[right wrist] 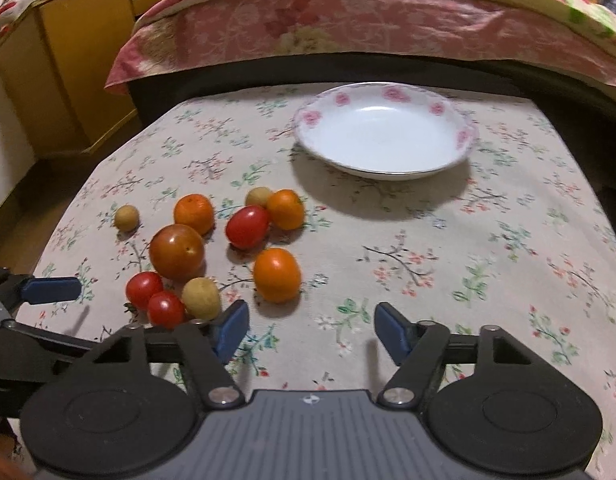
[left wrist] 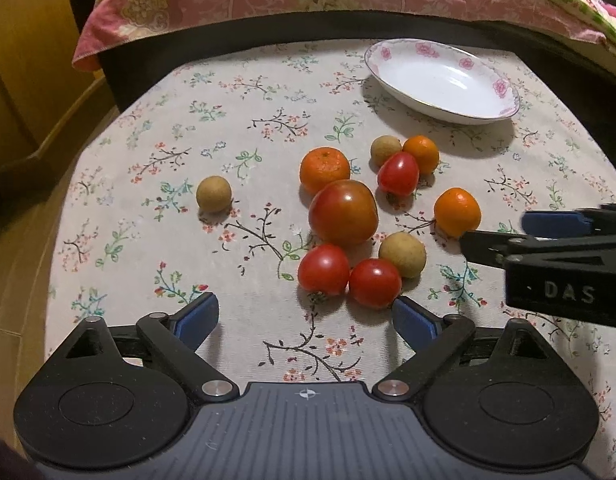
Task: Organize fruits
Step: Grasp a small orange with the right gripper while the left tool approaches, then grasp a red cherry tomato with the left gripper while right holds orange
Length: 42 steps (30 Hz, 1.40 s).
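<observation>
Both grippers, left gripper (left wrist: 306, 318) and right gripper (right wrist: 311, 330), hang released over my tablecloth (right wrist: 427, 264), grasping nothing; fruits (right wrist: 277, 275) cluster at ten o'clock, plate (right wrist: 463, 136) at twelve.

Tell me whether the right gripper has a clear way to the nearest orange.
Probably yes. The right gripper is open and empty, and the orange sits just ahead of its left finger, apart from the other fruits, with bare tablecloth around it.

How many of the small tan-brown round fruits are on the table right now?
3. One tan fruit lies alone, left of the cluster; one sits at the far end beside a small orange; one lies nearest, touching a red tomato. None looks hidden.
</observation>
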Available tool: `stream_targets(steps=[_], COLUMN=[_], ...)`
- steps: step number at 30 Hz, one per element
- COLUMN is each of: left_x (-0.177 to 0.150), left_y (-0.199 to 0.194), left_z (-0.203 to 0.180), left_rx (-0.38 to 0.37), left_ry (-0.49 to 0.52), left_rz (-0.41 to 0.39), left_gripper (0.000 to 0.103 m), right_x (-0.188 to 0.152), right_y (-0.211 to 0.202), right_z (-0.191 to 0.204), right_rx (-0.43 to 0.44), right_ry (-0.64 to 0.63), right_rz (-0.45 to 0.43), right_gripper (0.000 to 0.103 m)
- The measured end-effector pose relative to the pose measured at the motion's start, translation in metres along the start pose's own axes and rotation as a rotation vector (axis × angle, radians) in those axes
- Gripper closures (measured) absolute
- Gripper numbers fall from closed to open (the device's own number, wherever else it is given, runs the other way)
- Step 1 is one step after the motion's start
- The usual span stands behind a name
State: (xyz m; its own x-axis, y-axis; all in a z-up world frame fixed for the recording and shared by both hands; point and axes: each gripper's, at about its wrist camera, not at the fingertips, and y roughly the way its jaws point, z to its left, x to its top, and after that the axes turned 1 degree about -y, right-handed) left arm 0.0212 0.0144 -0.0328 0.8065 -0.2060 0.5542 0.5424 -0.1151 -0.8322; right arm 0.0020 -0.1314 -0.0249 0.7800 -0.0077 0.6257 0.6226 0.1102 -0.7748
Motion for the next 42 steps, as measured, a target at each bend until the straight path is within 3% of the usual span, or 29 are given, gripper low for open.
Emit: stream_targets(steps=[6,13,19,22,35,42], left_x=[0.000,0.001,0.000,-0.001,-0.007,-0.001], left_y=[0.001,0.008,0.008,0.006,-0.006,0.006], left_z=[-0.002,0.004,-0.001,-0.002,-0.014,-0.017], left_rx=[-0.005,-0.070,-0.098,-0.120,-0.230,-0.223], left_ry=[0.027,-0.006,0.015,0.017,0.061,0.044], left_rz=[-0.021,-0.001,-0.003,-0.003,-0.031,-0.022], left_gripper=[0.010,0.015,0.020,0.022,0.032,0.032], right_x=[0.008,0.012,0.014,0.016,0.018,0.017], right_y=[0.014,0.026,0.033,0.035,0.032,0.032], right_z=[0.004,0.006,0.008,0.007,0.001,-0.002], right_rx=[0.056,0.101,0.124,0.129,0.144,0.148], right_ry=[-0.051,-0.109,-0.127,-0.123,-0.087,-0.067], right_rz=[0.006,0.013,0.011,0.012,0.022,0.024], right_gripper=[0.051,0.061,0.064,0.071,0.072,0.072])
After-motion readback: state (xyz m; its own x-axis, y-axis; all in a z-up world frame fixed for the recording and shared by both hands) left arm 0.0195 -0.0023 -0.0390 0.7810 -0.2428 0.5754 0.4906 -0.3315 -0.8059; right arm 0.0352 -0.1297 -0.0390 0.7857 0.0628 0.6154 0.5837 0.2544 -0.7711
